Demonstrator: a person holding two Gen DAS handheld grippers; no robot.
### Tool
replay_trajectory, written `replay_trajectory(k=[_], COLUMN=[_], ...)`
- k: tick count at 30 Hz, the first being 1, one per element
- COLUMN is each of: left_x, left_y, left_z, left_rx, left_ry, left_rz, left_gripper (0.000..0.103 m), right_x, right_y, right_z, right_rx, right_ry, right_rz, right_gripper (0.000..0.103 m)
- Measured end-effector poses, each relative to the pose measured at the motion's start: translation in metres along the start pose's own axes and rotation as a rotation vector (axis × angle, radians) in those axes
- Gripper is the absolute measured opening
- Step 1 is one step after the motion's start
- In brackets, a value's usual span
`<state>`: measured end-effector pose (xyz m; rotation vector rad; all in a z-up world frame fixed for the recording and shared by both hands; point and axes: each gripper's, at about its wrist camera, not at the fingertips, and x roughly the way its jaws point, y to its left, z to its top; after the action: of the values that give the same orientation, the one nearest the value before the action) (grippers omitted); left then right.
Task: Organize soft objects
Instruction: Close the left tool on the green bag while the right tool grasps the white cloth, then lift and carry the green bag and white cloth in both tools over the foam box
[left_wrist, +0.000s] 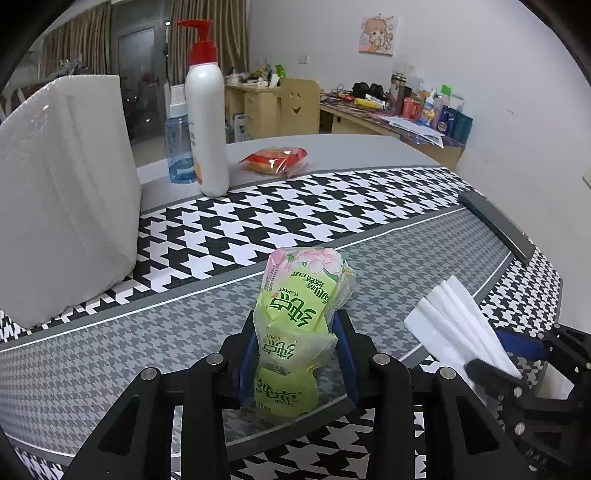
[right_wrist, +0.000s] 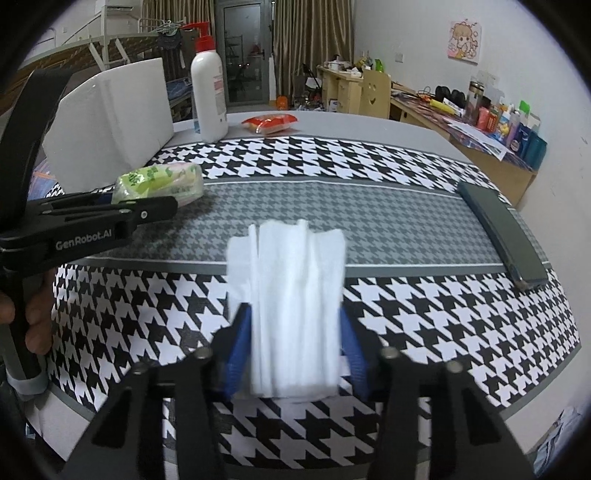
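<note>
A green and pink soft tissue pack (left_wrist: 295, 317) stands between the blue pads of my left gripper (left_wrist: 297, 326), which is shut on it and pinches its middle. The pack rests low over the grey houndstooth band of the tablecloth (left_wrist: 110, 350). The right wrist view shows the same pack (right_wrist: 162, 181) at the left. My right gripper (right_wrist: 293, 314) is shut on a stack of white tissues (right_wrist: 295, 288), with a blue pad pressed on each side. From the left wrist view, this white stack (left_wrist: 458, 321) tilts up off the table at the right.
A white foam block (left_wrist: 62, 192) stands at the left. Behind it are a white pump bottle with a red top (left_wrist: 207, 125) and a blue bottle (left_wrist: 179, 147). A red snack packet (left_wrist: 275, 160) lies at the back, a dark flat case (right_wrist: 502, 229) near the table's right edge.
</note>
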<state>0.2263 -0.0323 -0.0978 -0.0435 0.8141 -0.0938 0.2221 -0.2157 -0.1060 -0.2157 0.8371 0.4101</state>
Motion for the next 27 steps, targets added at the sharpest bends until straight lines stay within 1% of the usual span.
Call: replay_trajectory(k=[1, 2, 6, 7, 10, 19, 23, 27], left_x=[-0.001, -0.001, -0.003, -0.004, -0.005, -0.013, -0.017, -0.017], left_y=[-0.001, -0.002, -0.006, -0.007, -0.007, -0.014, -0.014, -0.013], left_z=[0.000, 0.000, 0.000, -0.001, -0.001, -0.002, -0.002, -0.001], left_rx=[0.006, 0.010, 0.020, 0.023, 0.019, 0.037, 0.035, 0.030], left_ry=[-0.001, -0.002, -0.015, -0.018, -0.018, -0.037, -0.054, -0.051], left_rz=[-0.002, -0.002, -0.005, -0.003, -0.005, -0.024, -0.011, -0.014], left_gripper=[0.040, 0.040, 0.040, 0.040, 0.040, 0.040, 0.040, 0.040], right_x=[0.000, -0.001, -0.003, -0.003, -0.004, -0.003, -0.004, -0.007], right_y=[0.000, 0.001, 0.002, 0.002, 0.001, -0.008, -0.011, -0.014], right_z=[0.000, 0.000, -0.001, -0.002, -0.003, 0.002, 0.007, 0.012], right_rx=[-0.001, -0.003, -0.013, -0.011, -0.012, 0.027, 0.050, 0.069], right_ry=[0.002, 0.005, -0.005, -0.008, -0.003, -0.012, -0.033, -0.047], right_rz=[-0.001, -0.001, -0.006, -0.004, -0.003, 0.019, 0.030, 0.028], right_gripper=[0.037, 0.032, 0.024, 0.020, 0.015, 0.014, 0.014, 0.014])
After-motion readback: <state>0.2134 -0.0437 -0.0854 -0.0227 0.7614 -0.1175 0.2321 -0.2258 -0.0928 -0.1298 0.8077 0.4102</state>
